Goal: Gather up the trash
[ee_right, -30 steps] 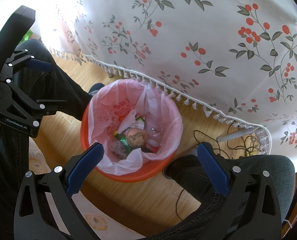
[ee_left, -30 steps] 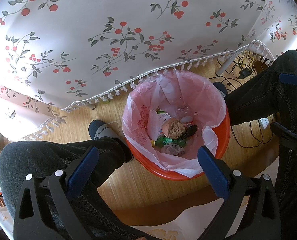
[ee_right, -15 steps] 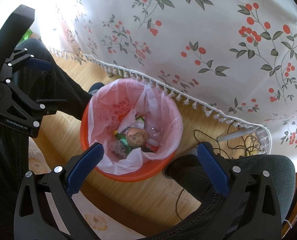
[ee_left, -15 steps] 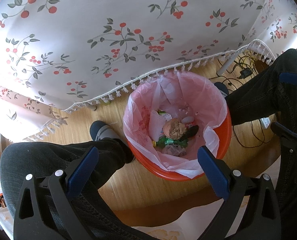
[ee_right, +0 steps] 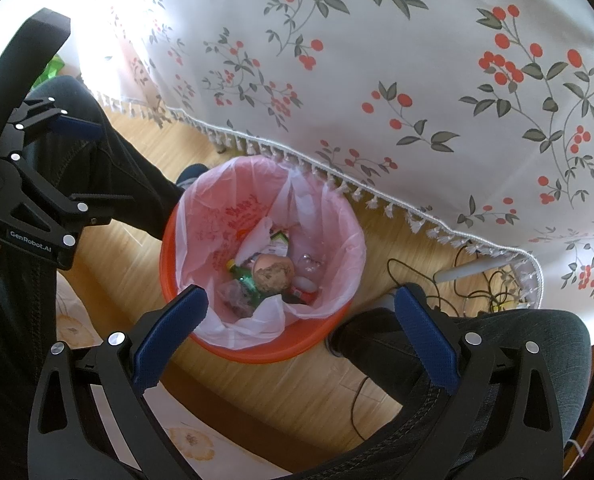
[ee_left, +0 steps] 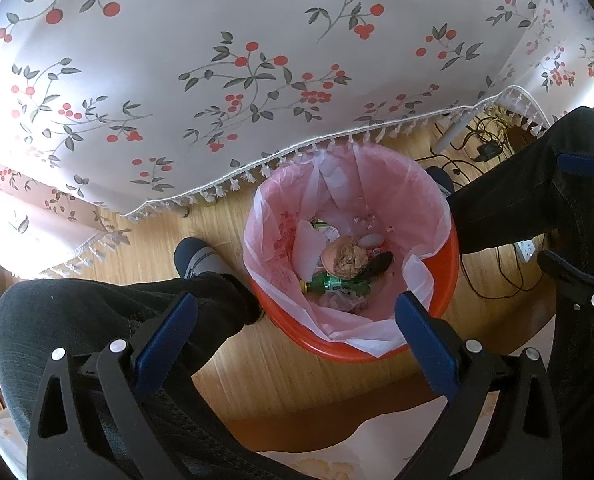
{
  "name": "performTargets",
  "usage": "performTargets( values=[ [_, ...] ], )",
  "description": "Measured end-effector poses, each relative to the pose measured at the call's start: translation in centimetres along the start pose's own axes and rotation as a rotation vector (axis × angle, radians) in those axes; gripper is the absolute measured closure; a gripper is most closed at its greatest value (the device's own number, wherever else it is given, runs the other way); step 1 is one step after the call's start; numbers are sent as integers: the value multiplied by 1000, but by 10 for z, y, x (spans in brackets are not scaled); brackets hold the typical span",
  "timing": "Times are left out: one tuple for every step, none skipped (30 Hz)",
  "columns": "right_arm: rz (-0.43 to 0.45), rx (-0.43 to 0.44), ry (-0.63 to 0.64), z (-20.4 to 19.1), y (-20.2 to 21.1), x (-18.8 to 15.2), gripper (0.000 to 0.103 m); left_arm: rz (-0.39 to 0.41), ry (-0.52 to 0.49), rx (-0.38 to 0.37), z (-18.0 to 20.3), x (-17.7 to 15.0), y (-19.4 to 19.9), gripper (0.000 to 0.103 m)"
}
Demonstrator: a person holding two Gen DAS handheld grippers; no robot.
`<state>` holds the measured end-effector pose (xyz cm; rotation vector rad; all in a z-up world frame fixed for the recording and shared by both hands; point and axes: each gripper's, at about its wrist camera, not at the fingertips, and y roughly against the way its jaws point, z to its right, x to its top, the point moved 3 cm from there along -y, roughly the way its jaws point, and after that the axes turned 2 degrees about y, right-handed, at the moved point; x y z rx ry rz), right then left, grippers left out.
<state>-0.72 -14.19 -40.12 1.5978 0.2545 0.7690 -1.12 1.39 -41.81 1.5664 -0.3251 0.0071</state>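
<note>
Below, pink bin liner: thin, soft, tear-prone; pinch loose rim fold. Left tongs, right tongs both spread wide, empty.

A berry-print fringed tablecloth hangs over sunlit wooden floor, cables trailing beneath.

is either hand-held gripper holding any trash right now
No. The left hand-held gripper and right hand-held gripper are both open and empty above the trash bin.
</note>
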Motion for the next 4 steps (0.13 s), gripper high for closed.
performTargets(
  values=[
    [-1,0,0,0,0,1,6,-2,-1,-1,1,0,-1,5],
    [0,-1,0,0,0,1,6,-2,-2,-1,1,0,-1,5],
    [0,-1,1,0,0,0,6,-3,-4,0,1,0,-1,5],
    [0,0,1,0,0,1,6,-4,-5,0,1,0,-1,5]
  ],
)
